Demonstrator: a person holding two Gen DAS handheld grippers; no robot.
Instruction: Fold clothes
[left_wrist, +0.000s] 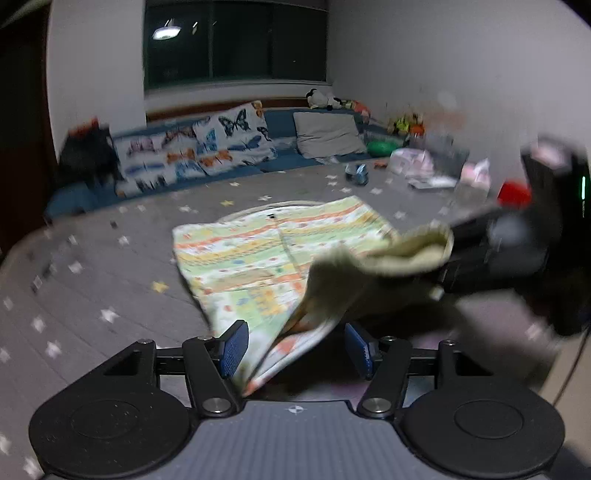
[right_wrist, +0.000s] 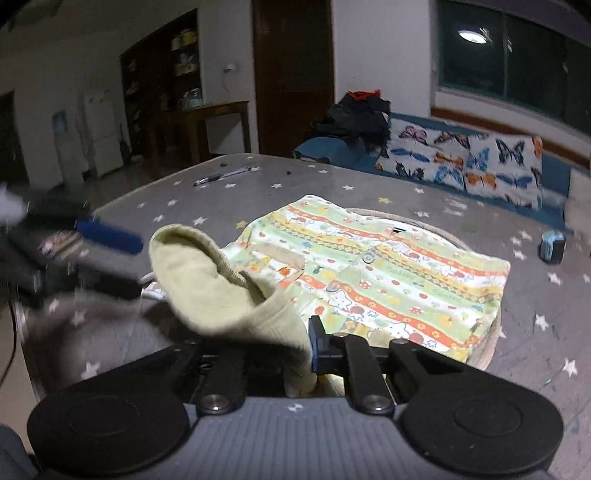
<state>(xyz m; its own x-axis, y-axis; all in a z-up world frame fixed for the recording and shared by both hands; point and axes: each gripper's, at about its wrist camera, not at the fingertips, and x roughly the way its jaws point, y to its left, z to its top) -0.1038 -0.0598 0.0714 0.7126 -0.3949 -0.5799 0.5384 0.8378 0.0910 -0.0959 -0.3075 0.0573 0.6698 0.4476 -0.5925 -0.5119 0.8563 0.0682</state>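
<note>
A child's striped patterned shirt (left_wrist: 258, 251) lies on a grey star-print mattress (left_wrist: 92, 295); it also shows in the right wrist view (right_wrist: 388, 280). My left gripper (left_wrist: 295, 347) has its blue pads wide apart, with the shirt's near edge lying between them, not pinched. My right gripper (right_wrist: 295, 354) is shut on the shirt's pale ribbed cuff (right_wrist: 229, 291) and holds the sleeve lifted over the shirt. The right gripper appears blurred in the left wrist view (left_wrist: 480, 251), holding the cuff (left_wrist: 406, 254). The left gripper shows blurred in the right wrist view (right_wrist: 107, 232).
Butterfly pillows (left_wrist: 192, 151) and a grey pillow (left_wrist: 328, 134) lie at the back. Toys and packets (left_wrist: 424, 162) crowd the far right. A small blue object (right_wrist: 552, 245) and a pen (right_wrist: 221, 175) lie on the mattress. A dark clothes pile (right_wrist: 354, 118) sits behind.
</note>
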